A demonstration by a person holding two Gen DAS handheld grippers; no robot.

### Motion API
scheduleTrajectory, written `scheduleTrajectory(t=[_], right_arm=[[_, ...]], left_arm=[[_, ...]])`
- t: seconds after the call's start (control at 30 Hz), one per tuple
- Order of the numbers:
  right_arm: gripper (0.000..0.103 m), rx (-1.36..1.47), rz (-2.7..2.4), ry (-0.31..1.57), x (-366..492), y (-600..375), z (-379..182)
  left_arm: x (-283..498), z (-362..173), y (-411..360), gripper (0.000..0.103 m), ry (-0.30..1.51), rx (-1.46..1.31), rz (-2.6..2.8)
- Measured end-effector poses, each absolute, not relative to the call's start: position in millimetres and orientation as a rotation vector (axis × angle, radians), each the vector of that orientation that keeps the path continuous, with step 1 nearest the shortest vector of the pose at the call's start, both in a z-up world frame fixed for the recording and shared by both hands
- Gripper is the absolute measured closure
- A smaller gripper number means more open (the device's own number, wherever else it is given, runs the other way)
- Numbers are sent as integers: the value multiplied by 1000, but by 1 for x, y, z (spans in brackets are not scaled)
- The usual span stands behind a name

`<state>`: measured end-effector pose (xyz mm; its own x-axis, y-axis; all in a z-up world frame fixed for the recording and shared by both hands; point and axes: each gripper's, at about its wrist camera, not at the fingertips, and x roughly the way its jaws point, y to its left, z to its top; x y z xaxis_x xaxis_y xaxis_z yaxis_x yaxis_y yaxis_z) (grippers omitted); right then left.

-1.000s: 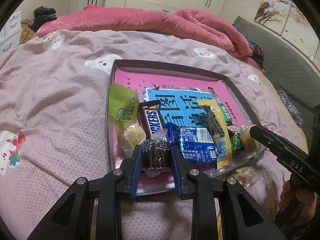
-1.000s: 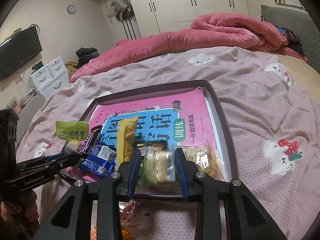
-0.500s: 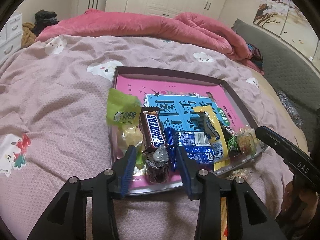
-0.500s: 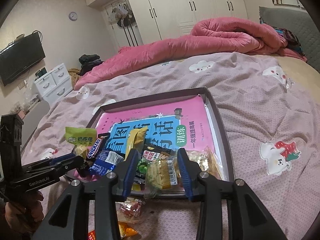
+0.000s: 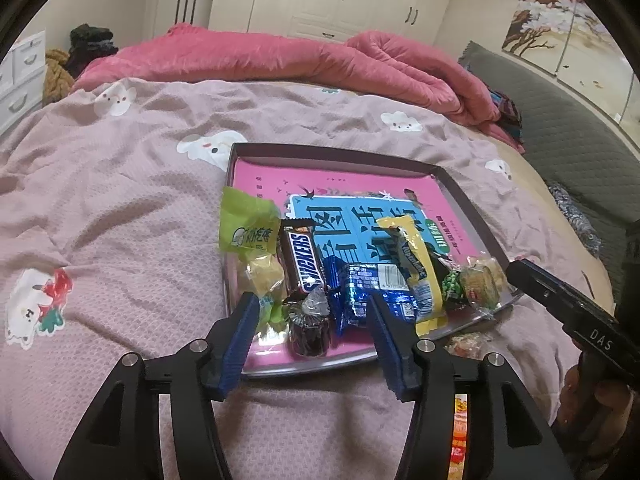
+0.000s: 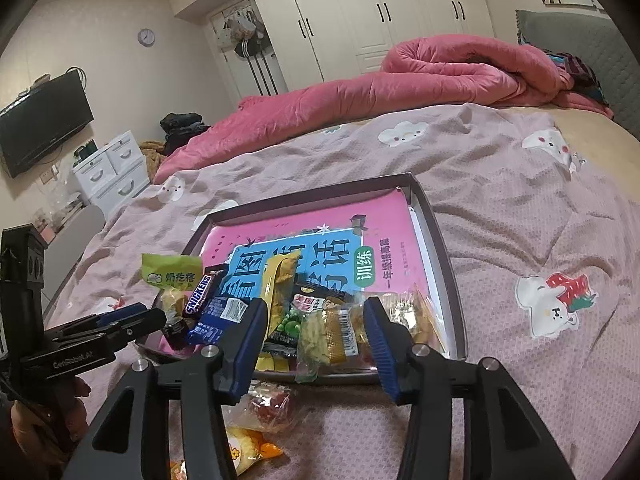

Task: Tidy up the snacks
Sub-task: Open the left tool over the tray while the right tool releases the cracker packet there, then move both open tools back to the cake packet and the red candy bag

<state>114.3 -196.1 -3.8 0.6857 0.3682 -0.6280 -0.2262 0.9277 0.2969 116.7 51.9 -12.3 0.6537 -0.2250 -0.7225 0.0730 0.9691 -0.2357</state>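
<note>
I count 1 tray (image 5: 460, 190) on the bedspread (image 5: 120, 208), holding 1 Snickers bar (image 5: 306, 258), 1 blue packet (image 5: 376, 286), 1 yellow packet (image 5: 420, 268), 1 green pouch (image 5: 248, 228) and 1 dark foil candy (image 5: 310, 324). My left gripper (image 5: 312, 340) gapes wide, empty, astride that candy. My right gripper (image 6: 316, 336) is equally spread, holding nothing, over 1 biscuit pack (image 6: 332, 332). 2 loose snacks (image 6: 268, 404) lie outside the tray.

Dim, warm indoor light, soft shadows, slight blur, and heavy fisheye warping at edges.
</note>
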Motion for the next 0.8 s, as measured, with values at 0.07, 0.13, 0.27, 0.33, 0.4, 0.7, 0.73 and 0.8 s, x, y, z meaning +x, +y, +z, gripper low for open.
scheduleTrajectory(t=[0.07, 0.13, 0.27, 0.33, 0.4, 0.7, 0.73, 0.8], right_arm=[[52, 203, 340, 743, 112, -197, -3], [50, 204, 343, 741, 109, -197, -2], [48, 206, 351, 741, 103, -198, 0], [48, 206, 356, 743, 101, -198, 0], [46, 206, 360, 746, 98, -198, 1], [36, 209, 399, 785, 87, -196, -1], [35, 209, 405, 794, 87, -195, -2], [35, 201, 414, 809, 85, -193, -4]], left_arm=[[113, -10, 52, 42, 843, -198, -181], [110, -9, 52, 40, 846, -200, -190], [101, -8, 48, 39, 861, -193, -210], [97, -8, 44, 38, 871, -184, -221], [92, -10, 38, 37, 886, -172, -234], [72, -11, 13, 35, 929, -130, -304], [69, -12, 10, 33, 936, -121, -313], [64, -13, 1, 33, 948, -93, -330]])
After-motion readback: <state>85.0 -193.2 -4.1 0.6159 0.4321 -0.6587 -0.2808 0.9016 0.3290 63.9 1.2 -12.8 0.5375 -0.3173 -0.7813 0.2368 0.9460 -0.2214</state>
